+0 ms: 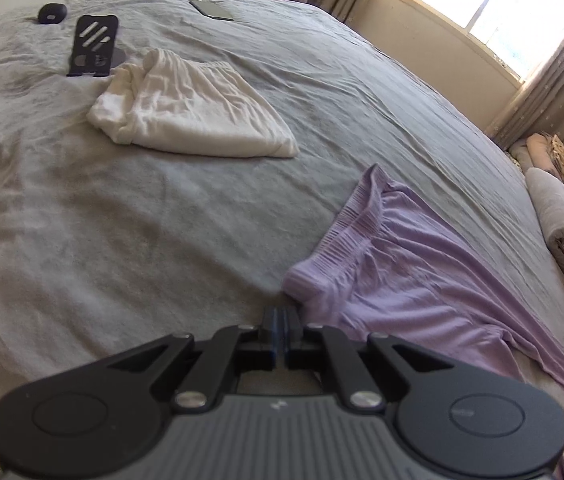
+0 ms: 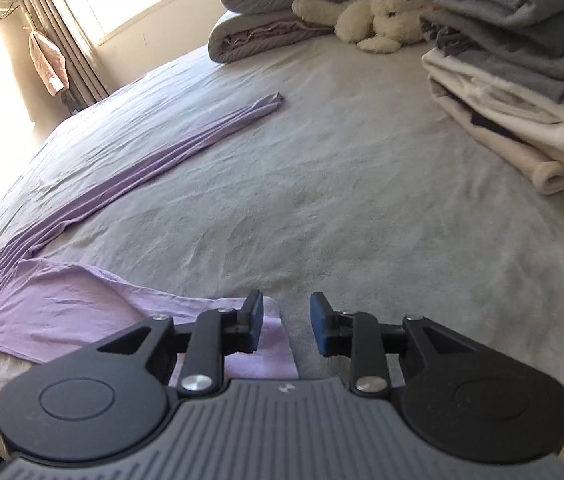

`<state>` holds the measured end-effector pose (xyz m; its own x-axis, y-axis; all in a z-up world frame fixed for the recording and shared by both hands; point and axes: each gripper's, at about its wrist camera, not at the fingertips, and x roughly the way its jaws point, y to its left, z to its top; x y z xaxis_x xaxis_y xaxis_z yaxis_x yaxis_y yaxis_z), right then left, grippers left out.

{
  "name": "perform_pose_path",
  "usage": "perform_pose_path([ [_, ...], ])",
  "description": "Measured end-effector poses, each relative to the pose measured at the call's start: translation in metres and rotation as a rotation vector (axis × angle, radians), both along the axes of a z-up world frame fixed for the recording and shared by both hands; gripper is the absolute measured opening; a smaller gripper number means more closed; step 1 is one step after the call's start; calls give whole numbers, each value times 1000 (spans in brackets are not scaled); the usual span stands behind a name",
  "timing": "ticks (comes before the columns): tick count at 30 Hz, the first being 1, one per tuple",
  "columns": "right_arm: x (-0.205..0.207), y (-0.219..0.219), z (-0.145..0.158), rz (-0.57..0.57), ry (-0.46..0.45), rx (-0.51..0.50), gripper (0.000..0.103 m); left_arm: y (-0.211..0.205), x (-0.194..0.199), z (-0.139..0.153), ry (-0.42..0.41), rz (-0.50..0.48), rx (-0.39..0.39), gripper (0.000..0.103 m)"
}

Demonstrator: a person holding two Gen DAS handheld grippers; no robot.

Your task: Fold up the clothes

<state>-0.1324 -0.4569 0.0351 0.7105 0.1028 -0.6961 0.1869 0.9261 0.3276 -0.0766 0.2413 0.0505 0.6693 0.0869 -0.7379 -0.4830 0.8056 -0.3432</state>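
Observation:
A pair of lilac trousers (image 1: pixel 413 276) lies spread on the grey bed sheet (image 1: pixel 142 220), waistband toward the middle of the bed. My left gripper (image 1: pixel 281 314) is shut, its tips touching the near corner of the waistband; whether cloth is pinched between them is hidden. In the right wrist view one lilac leg (image 2: pixel 154 168) stretches long and thin toward the pillows, the other leg (image 2: pixel 66 312) lies flat near me. My right gripper (image 2: pixel 286 322) is open, hovering over the hem end of the near leg.
A folded white garment (image 1: pixel 194 108) lies at the far left, beside a black phone stand (image 1: pixel 92 46), a dark case (image 1: pixel 52 14) and a tablet (image 1: pixel 212 10). Folded blankets (image 2: pixel 529 72), a white plush toy (image 2: pixel 377 16) and rolled quilts (image 2: pixel 266 12) sit at the head of the bed.

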Motion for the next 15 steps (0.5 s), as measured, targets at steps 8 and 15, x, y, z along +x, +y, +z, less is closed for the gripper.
perform_pose_path([
  [8,8,27,1,60,41,-117,2,7,2,2,-18,15,10,3],
  [15,11,46,22,-39,-1,-361,1,-28,15,5,-34,-127,100,3],
])
